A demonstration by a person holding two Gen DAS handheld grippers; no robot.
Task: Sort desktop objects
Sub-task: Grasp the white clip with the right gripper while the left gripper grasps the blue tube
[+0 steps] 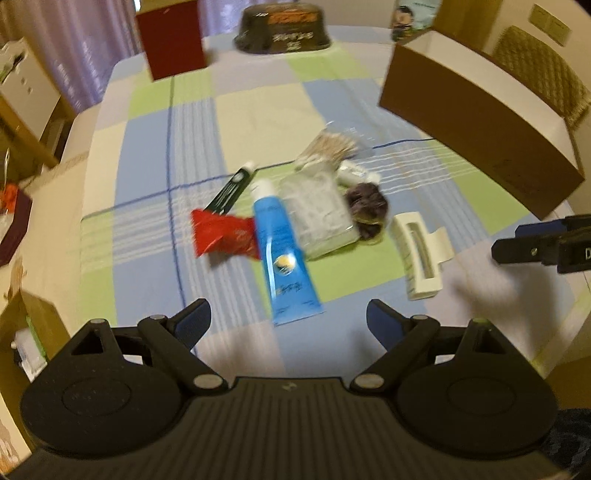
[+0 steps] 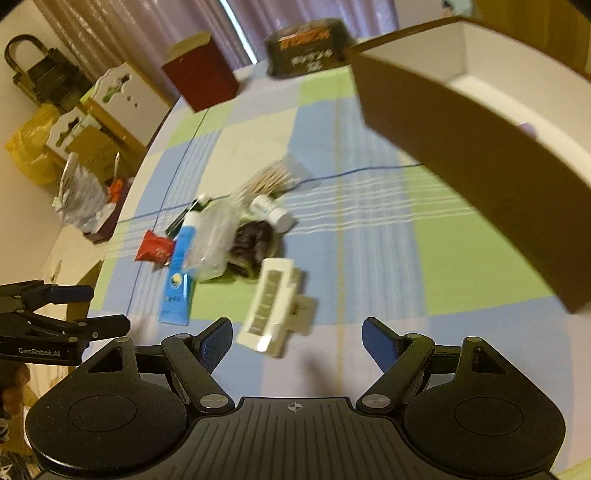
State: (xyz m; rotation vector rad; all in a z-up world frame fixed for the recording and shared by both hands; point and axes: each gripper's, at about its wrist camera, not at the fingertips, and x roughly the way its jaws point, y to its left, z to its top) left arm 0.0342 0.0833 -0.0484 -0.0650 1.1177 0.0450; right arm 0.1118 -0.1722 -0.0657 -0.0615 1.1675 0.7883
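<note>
A small pile lies mid-table on the checked cloth: a blue tube (image 1: 282, 251) (image 2: 176, 273), a red packet (image 1: 221, 234) (image 2: 153, 248), a dark green tube (image 1: 231, 188), a clear plastic packet (image 1: 321, 210) (image 2: 214, 240), a bag of cotton swabs (image 1: 328, 147) (image 2: 269, 177), a small white bottle (image 1: 356, 171) (image 2: 271, 213), a dark hair scrunchie (image 1: 369, 206) (image 2: 255, 240) and a cream hair claw clip (image 1: 419, 254) (image 2: 275, 306). My left gripper (image 1: 288, 325) hovers open just short of the blue tube. My right gripper (image 2: 297, 339) is open near the clip, holding nothing.
A brown cardboard box (image 1: 480, 122) (image 2: 461, 147) with a white inside stands at the right. A dark red box (image 1: 173, 40) (image 2: 201, 75) and a black bowl-shaped container (image 1: 282, 27) (image 2: 308, 48) sit at the far edge. Bags and cartons (image 2: 81, 140) crowd the floor at left.
</note>
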